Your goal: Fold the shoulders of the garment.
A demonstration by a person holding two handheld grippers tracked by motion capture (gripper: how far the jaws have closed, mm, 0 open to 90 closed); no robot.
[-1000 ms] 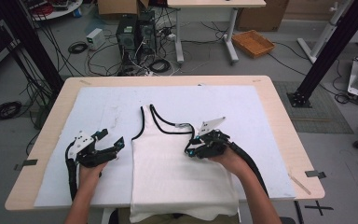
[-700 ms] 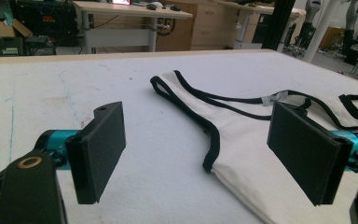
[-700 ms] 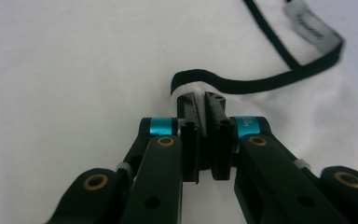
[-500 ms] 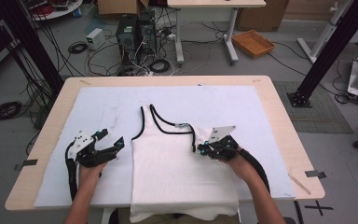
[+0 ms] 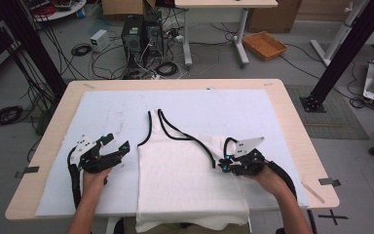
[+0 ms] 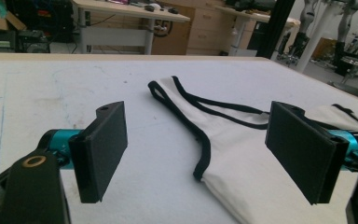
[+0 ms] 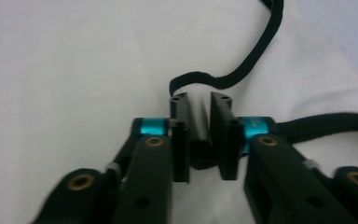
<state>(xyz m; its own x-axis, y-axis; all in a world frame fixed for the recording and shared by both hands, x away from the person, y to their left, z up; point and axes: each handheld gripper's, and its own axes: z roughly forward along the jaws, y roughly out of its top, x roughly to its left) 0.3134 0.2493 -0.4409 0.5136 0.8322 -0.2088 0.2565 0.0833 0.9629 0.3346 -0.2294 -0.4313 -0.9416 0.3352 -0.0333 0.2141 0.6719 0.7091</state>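
A white tank top [image 5: 185,180] with black trim lies flat on the white mat, its hem hanging over the table's front edge. My right gripper [image 5: 222,164] sits low at its right strap. In the right gripper view that gripper [image 7: 199,105] has just been opening: the jaws stand a narrow gap apart with the black trim [image 7: 242,70] looping in between them. My left gripper [image 5: 118,142] rests on the mat just left of the garment. In the left gripper view this gripper [image 6: 199,149] stands wide open, with the tank top's left armhole edge [image 6: 200,140] ahead and nothing gripped.
The white mat [image 5: 102,112] covers most of the wooden table [image 5: 292,126]. Tape strips mark the table's side edges [image 5: 327,181]. Beyond the far edge on the floor stand computer cases [image 5: 139,34], cables and an orange basket [image 5: 264,45].
My right gripper has moved to the right, drawing the tank top's right strap outward and spreading the garment wider. The left gripper has stayed where it was.
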